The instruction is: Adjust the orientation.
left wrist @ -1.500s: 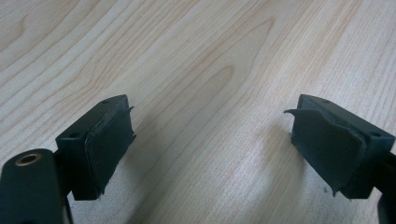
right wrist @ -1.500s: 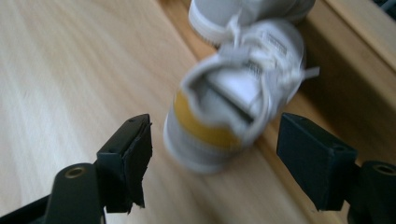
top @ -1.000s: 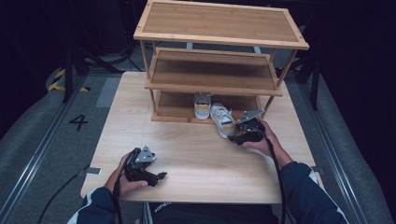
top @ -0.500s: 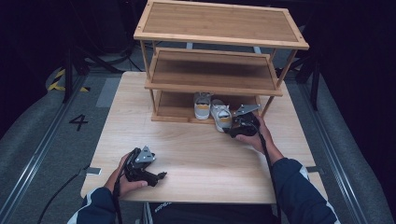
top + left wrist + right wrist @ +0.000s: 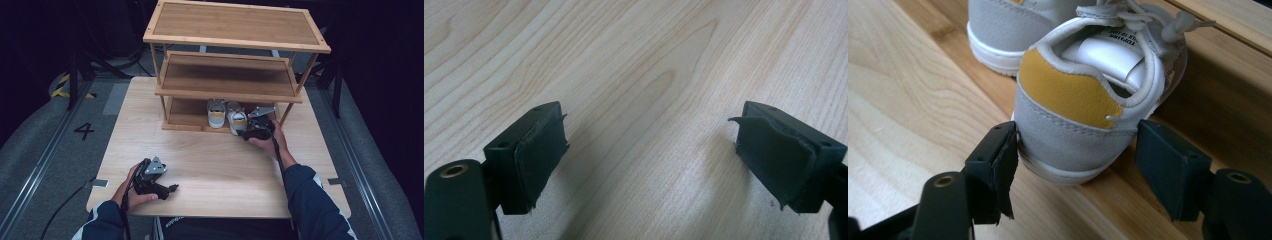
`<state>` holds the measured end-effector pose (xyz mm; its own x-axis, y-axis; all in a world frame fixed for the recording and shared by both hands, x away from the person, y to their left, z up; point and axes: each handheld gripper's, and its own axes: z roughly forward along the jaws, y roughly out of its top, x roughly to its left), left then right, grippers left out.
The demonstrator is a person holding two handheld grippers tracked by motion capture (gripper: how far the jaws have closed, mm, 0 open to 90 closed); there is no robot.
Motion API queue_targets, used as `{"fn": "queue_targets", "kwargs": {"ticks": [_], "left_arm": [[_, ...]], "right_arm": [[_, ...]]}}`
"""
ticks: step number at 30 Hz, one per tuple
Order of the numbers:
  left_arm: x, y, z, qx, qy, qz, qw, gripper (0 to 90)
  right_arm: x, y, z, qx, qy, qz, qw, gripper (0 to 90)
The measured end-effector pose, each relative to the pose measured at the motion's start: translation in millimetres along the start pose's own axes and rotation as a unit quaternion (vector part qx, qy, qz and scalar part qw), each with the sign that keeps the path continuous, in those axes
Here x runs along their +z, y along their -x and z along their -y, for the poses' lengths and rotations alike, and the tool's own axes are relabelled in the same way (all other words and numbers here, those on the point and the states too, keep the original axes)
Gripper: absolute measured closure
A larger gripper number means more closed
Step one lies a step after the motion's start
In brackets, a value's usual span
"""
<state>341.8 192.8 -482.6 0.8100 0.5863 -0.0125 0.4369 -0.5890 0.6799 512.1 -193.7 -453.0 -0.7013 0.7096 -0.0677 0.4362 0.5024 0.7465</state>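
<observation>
Right tongs [image 5: 248, 131] at the front edge of the wooden rack's [image 5: 227, 92] bottom shelf, on the rack's right half. Right gripper view: jaws apart, straddling the heel of the right shoe [image 5: 1083, 107]. One pad [image 5: 1004, 165] touches the heel's side; the other pad [image 5: 1168, 167] sits just beside it with a slim gap. Not clamped.

Right shoe [image 5: 237, 119]: grey with white sole, yellow heel patch, white laces. Heel at the shelf's front lip, toe pointing into the rack. Right gripper view shows it slightly tilted, heel over the lip.

Left shoe [image 5: 216, 112], same style, sits just beside it on the bottom shelf, toward the rack's centre; also seen at the top of the right gripper view [image 5: 998, 30]. Cannot tell if the two shoes touch.

Rack's middle and top shelves carry nothing visible.

Left tongs [image 5: 167, 189] well apart from the rack, near the tabletop's [image 5: 215, 160] front edge, below the rack's left end. Left hand [image 5: 131, 192] wraps the gripper body. Left gripper view: jaws wide apart over bare light wood, nothing between the pads [image 5: 536, 155].

Right hand [image 5: 270, 142] holds its gripper just in front of the rack, sleeve trailing back to the tabletop's near edge.
</observation>
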Motion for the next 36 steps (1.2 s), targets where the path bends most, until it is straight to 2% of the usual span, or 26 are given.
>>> {"fn": "queue_targets", "kwargs": {"ticks": [16,26,28,29,30,34,36], "left_arm": [[0.0,-0.1,0.0,0.001,0.000,0.000,1.0000,12.9],[0.0,0.0,0.0,0.000,0.000,0.000,1.0000,12.9],[0.0,0.0,0.0,0.000,0.000,0.000,1.0000,12.9],[0.0,0.0,0.0,0.000,0.000,0.000,1.0000,12.9],[0.0,0.0,0.0,0.000,0.000,0.000,1.0000,12.9],[0.0,0.0,0.0,0.000,0.000,0.000,1.0000,12.9],[0.0,-0.2,0.0,0.001,0.000,0.001,1.0000,12.9]], "right_arm": [[14.7,-0.1,-6.7,0.032,0.015,0.023,0.9991,35.0],[15.7,-2.0,-7.1,0.039,0.013,0.030,0.9987,34.7],[14.5,-2.9,-6.3,0.035,0.012,0.030,0.9989,33.2],[10.6,-4.3,-2.6,0.037,0.015,0.011,0.9991,32.0],[10.6,-4.3,-2.6,0.037,0.015,0.011,0.9991,32.0],[7.2,-7.5,1.9,0.027,0.006,0.010,0.9996,39.7],[6.6,-5.9,2.0,0.025,0.011,0.020,0.9994,45.3]]}}
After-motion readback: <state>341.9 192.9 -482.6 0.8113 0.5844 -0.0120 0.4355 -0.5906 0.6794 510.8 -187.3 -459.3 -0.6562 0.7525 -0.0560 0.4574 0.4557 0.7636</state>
